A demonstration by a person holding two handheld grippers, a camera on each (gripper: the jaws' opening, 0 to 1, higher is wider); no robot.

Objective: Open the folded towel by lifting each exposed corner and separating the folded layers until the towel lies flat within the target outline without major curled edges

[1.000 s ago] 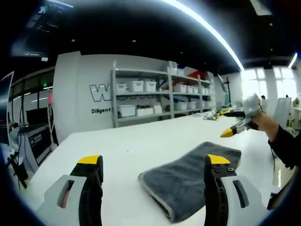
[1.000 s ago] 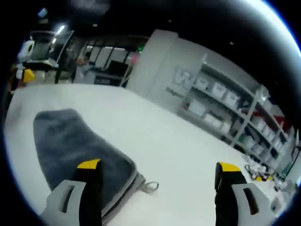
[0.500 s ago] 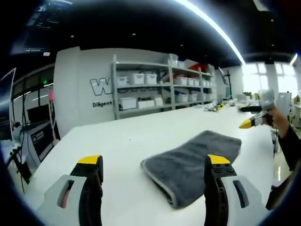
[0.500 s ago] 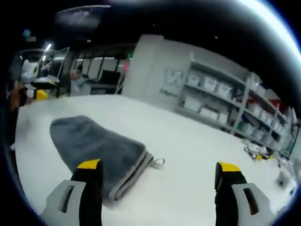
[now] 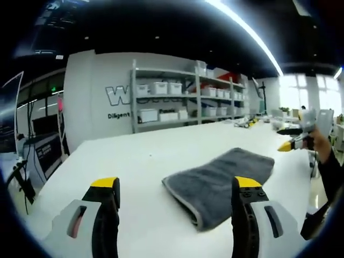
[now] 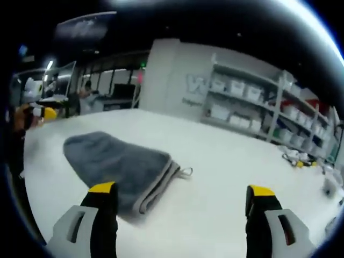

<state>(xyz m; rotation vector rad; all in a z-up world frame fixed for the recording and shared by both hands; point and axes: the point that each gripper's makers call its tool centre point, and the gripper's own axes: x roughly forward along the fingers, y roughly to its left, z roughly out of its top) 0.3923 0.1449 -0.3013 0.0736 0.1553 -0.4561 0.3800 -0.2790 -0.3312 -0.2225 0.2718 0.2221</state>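
Note:
A folded grey towel lies on the white table, its pale-edged layers facing the left gripper view. My left gripper hangs open above the table, short of the towel's near edge. The right gripper shows at the far right of that view, held by a hand beyond the towel. In the right gripper view the same towel lies left of centre with a small hanging loop at its corner. My right gripper is open above the table, and the towel's near end sits by its left jaw.
Metal shelves with white bins stand behind the table against a white wall. Small yellow and dark items lie at the table's far end. The other gripper's yellow tip shows at the left edge. A dark sleeve reaches in from the right.
Both cameras have drawn back and levelled, so the towel sits farther from the jaws in each view. The right gripper has drifted further right in the left gripper view. The towel has not moved.

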